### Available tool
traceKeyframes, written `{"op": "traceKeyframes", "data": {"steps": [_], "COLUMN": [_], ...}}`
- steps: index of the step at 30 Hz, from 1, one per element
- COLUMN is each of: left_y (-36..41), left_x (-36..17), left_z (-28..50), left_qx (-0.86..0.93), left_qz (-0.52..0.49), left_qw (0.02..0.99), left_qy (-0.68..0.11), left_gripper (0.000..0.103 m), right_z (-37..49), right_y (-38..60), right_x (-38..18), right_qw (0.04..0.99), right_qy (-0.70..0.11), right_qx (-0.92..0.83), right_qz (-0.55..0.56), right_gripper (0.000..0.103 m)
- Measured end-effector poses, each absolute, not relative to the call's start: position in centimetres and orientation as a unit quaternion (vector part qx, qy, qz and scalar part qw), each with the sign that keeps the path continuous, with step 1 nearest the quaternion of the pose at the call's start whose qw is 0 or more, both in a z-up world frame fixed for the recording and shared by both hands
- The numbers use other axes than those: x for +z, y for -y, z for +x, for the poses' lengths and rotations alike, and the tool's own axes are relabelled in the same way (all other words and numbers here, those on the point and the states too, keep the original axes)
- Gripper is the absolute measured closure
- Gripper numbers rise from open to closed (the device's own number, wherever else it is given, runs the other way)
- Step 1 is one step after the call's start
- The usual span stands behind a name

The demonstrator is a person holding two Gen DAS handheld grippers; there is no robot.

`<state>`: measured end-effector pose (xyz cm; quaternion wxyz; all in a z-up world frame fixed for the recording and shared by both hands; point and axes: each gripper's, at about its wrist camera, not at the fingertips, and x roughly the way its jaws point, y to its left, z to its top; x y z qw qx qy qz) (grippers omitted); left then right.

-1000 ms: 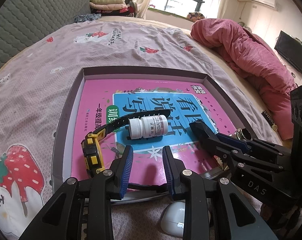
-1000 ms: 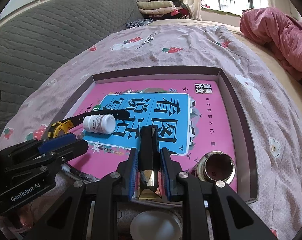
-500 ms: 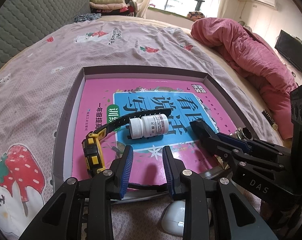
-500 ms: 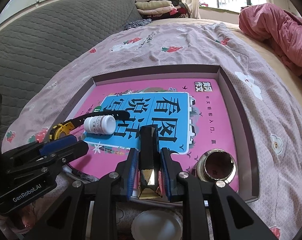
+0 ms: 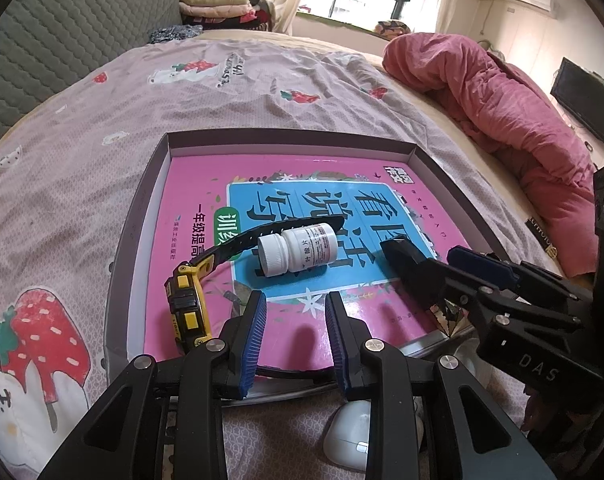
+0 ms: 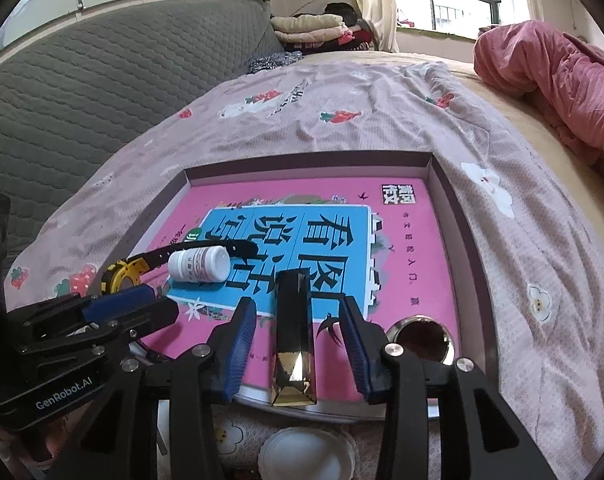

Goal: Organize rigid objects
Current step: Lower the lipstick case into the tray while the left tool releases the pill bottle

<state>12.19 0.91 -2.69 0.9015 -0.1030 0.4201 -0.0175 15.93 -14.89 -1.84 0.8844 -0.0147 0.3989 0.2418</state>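
A shallow box (image 5: pixel 142 216) (image 6: pixel 445 196) with a pink and blue book in it lies on the bed. On the book lie a white pill bottle (image 5: pixel 298 250) (image 6: pixel 200 266), a yellow and black watch (image 5: pixel 188 304) (image 6: pixel 122 276) and a round metal cup (image 6: pixel 421 336). A black and gold faceted bar (image 6: pixel 294 336) rests on the book, between the fingers of my open right gripper (image 6: pixel 298 316) (image 5: pixel 429 258), without touching either. My left gripper (image 5: pixel 296 310) (image 6: pixel 142 304) is open and empty over the box's near edge.
A white earbud case (image 5: pixel 357 436) and a white round lid (image 6: pixel 305 456) lie on the strawberry-print sheet in front of the box. A pink duvet (image 5: pixel 501 96) is heaped at the right. A grey padded headboard (image 6: pixel 102 80) and folded clothes (image 6: pixel 313 28) stand behind.
My right gripper has opened and let go of the black and gold bar, which now lies on the book. The left gripper has barely moved.
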Motion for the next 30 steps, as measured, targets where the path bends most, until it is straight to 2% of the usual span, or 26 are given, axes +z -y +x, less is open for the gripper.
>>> {"op": "traceKeyframes", "data": {"steps": [10,14,18,20,26,30], "left_y": [-0.6,-0.4,-0.3,-0.3,-0.4,-0.7], "left_x": [-2.3,-2.2,-2.1,-1.9,-1.5,-1.5], "left_z": [12.1,12.2,12.1,12.1,11.8,11.6], "left_qx": [-0.029,-0.034,-0.036,-0.036,-0.037,-0.033], "left_qz": [-0.103,-0.103,-0.101,-0.1,-0.1,-0.103], "left_qw": [0.902,0.902,0.903,0.905,0.907,0.907], "left_qy": [-0.418,-0.417,-0.415,-0.413,-0.407,-0.406], "left_gripper": [0.07,0.06,0.055,0.05,0.048,0.041], "right_z": [15.2,14.7,14.4,14.2,14.3,14.4], "right_y": [14.3,14.1,14.1,14.2,15.3,15.8], "right_x": [-1.2,-1.0,-0.6,-0.5,-0.1,-0.1], "right_qw": [0.893,0.896,0.9,0.903,0.907,0.908], "right_qy": [-0.38,-0.371,-0.36,-0.355,-0.353,-0.355], "right_qx": [0.235,0.236,0.231,0.226,0.217,0.212], "right_qz": [-0.054,-0.069,-0.082,-0.086,-0.075,-0.068], "right_gripper": [0.06,0.06,0.06,0.06,0.06,0.06]}}
